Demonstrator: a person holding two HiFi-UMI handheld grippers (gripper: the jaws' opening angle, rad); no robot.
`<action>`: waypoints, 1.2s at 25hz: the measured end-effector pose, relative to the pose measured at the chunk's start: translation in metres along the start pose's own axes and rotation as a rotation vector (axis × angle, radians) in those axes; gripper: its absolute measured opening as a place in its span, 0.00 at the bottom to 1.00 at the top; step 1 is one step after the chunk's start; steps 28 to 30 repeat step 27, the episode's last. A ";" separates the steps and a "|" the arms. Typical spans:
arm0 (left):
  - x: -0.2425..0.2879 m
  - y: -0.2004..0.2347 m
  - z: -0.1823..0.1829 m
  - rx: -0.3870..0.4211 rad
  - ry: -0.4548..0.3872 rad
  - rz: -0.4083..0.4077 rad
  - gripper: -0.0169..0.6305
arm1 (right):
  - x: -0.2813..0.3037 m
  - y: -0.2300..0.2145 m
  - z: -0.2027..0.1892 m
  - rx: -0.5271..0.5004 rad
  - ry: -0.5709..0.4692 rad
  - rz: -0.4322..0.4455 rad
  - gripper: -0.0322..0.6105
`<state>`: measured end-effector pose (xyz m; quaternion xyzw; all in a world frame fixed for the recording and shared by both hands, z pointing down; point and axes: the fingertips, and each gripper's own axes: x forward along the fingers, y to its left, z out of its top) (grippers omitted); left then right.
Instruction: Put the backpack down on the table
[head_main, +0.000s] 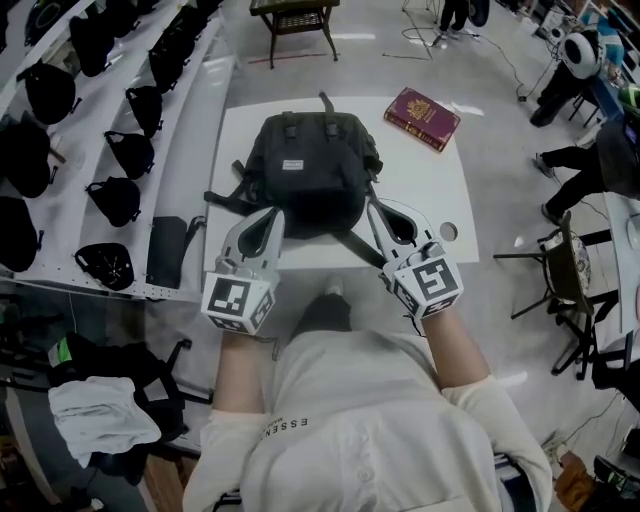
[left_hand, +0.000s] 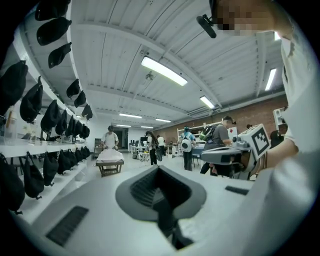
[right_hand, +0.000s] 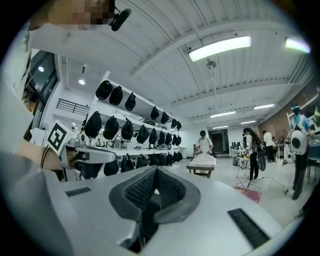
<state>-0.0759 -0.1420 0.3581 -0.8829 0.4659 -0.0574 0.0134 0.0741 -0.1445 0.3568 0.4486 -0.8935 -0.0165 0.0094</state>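
The person's cream shirt (head_main: 370, 420) fills the bottom of the frame. Above it at centre is the white table (head_main: 240, 130). The black backpack (head_main: 315, 170) seems to hang over the table's middle, its long axis running up the frame, just ahead of both hands equally. The left gripper (head_main: 272, 222) and right gripper (head_main: 375, 212) each have fingers pinched shut on a shoulder strap (head_main: 360, 250).

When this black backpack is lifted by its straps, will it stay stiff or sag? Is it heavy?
The backpack will probably sag and swing: it is soft fabric, and its side strap lies limp. It does not bulge much, so it is likely light.
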 end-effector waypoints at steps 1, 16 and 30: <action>0.000 0.000 0.001 -0.001 -0.003 0.000 0.03 | 0.000 0.001 0.000 -0.003 0.002 0.004 0.07; -0.003 -0.010 0.016 0.032 -0.018 0.031 0.03 | -0.008 -0.003 0.010 0.008 -0.007 0.000 0.07; -0.008 -0.014 0.024 0.067 -0.007 0.039 0.03 | -0.018 -0.005 0.014 0.022 -0.041 -0.003 0.07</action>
